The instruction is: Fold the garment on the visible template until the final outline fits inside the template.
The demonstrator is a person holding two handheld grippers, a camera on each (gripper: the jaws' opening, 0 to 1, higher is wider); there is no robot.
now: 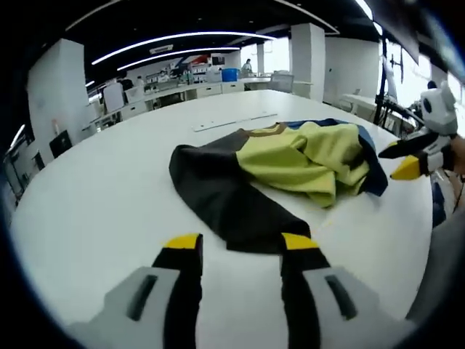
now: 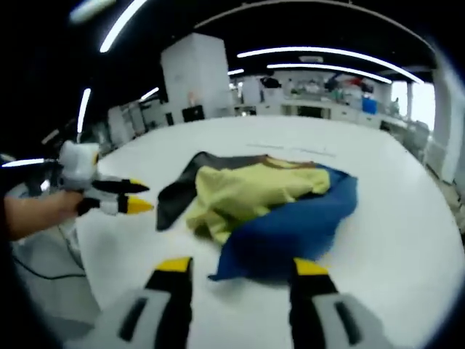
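A crumpled garment lies on the round white table, with a black part nearest me, a yellow-green middle and blue at the far right. My left gripper is open just short of the black edge, with nothing between its jaws. The right gripper comes in from the right beside the blue side, open. In the right gripper view the garment shows blue in front. My right gripper stands open at the blue edge. The left gripper, held by a hand, is open near the black sleeve.
Thin pale lines are marked on the table beyond the garment, also seen as lines in the right gripper view. White pillars and work benches stand far behind. The table edge drops off near the hand.
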